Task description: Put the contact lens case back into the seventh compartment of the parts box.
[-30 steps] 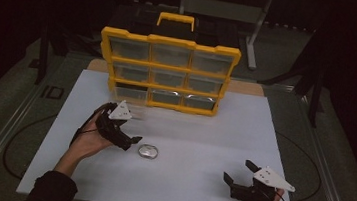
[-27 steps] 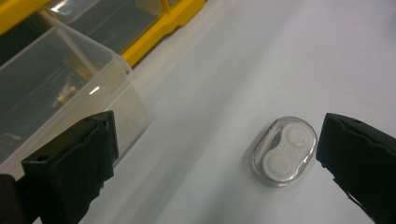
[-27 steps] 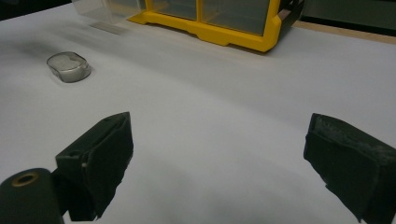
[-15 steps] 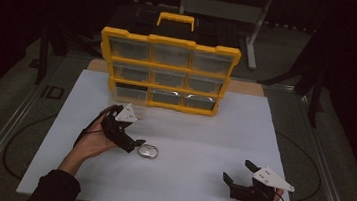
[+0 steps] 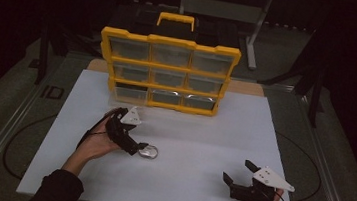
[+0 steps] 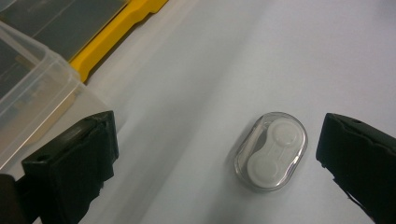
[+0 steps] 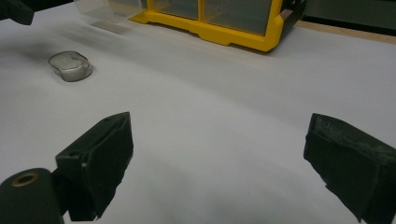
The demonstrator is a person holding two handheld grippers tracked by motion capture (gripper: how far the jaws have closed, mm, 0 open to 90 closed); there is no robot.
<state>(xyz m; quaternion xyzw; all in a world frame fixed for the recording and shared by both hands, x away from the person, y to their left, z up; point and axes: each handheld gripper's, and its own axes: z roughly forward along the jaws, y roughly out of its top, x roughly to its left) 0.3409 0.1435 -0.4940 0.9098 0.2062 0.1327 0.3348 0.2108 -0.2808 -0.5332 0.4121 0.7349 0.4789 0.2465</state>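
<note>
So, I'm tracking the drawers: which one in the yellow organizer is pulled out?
The bottom-left drawer: its clear front juts toward the left gripper, while the others sit flush.

Dim room with black surroundings, white sheet (image 5: 201, 148) covering a table, wooden strip (image 5: 248, 87) showing along the far edge, grey floor (image 5: 4, 112) with dark curved lines at left and right, grey metal frame legs (image 5: 254, 33) beyond the far edge.
</note>
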